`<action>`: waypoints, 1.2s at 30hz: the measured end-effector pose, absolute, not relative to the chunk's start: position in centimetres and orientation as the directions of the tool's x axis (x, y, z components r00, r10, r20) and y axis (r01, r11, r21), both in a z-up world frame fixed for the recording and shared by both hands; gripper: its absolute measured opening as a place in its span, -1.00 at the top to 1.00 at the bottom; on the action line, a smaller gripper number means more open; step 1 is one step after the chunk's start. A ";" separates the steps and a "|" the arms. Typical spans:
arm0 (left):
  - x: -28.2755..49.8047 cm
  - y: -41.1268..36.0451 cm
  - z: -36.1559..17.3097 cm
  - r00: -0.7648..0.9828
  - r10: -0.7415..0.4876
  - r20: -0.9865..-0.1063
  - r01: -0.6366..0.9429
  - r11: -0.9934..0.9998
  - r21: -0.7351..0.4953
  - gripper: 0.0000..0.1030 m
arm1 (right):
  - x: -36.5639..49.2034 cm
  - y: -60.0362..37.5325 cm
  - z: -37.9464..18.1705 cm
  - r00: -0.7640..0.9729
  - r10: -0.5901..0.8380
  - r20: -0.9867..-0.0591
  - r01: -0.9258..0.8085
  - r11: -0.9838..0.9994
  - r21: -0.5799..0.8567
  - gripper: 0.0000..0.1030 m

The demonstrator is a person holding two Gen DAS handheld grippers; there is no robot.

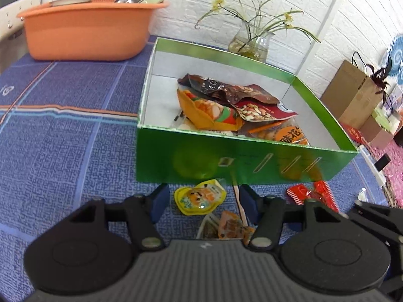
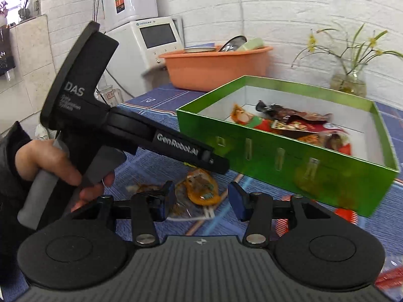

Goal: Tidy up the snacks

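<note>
Your left gripper (image 1: 202, 201) hangs with fingers apart around a yellow snack packet (image 1: 200, 197) on the blue tabletop (image 1: 63, 138); your right gripper (image 2: 201, 198) is likewise spread, gripping nothing; the other tool reads "DAS" and "GenRobot.AI"; more snacks fill the green box (image 1: 226, 161); an orange basin (image 1: 85, 30) stands behind.

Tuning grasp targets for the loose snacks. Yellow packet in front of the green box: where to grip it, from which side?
Judging by its pose, the yellow packet lies flat on the cloth, close to the green box. Come down from above on the near side, away from the box wall, and pinch its crimped outer edge; the flat middle probably offers little to catch.
</note>
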State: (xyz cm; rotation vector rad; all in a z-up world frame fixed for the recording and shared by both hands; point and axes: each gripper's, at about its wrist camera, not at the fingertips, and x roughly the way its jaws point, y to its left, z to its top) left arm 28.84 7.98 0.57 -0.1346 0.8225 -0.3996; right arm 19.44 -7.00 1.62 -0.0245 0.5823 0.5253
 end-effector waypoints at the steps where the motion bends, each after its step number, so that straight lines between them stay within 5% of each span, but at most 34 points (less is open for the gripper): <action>1: 28.8 7.8 0.6 0.613 -0.392 -0.686 0.299 0.919 -0.258 -0.20 | 20.1 -6.7 1.4 0.706 0.458 -0.540 -0.471 0.873 0.124 -0.58; 6: 28.6 7.1 0.5 0.632 -0.361 -0.686 0.315 0.928 -0.198 -0.21 | 22.6 -5.4 -0.2 0.665 0.432 -0.609 -0.455 0.881 0.129 -0.57; 8: 28.4 6.7 0.4 0.640 -0.347 -0.685 0.323 0.931 -0.170 -0.21 | 22.6 -5.3 -0.3 0.675 0.430 -0.600 -0.452 0.883 0.124 -0.19; 10: 28.3 6.3 0.2 0.653 -0.333 -0.680 0.329 0.934 -0.141 -0.21 | 22.3 -5.3 -0.3 0.679 0.415 -0.606 -0.449 0.887 0.106 -0.16; 21: 26.9 4.9 -0.5 0.713 -0.258 -0.652 0.343 0.939 0.003 -0.05 | 17.4 -9.6 0.3 0.716 0.406 -0.568 -0.389 0.908 0.158 -0.13; 24: 26.5 4.6 -0.5 0.718 -0.266 -0.644 0.352 0.936 0.006 0.18 | 16.1 -10.5 0.5 0.750 0.378 -0.542 -0.366 0.921 0.137 -0.14; 36: 22.2 6.7 1.0 0.763 -0.260 -0.592 0.316 0.949 -0.010 0.30 | 15.3 -11.7 1.1 0.805 0.329 -0.495 -0.307 0.943 0.127 -0.14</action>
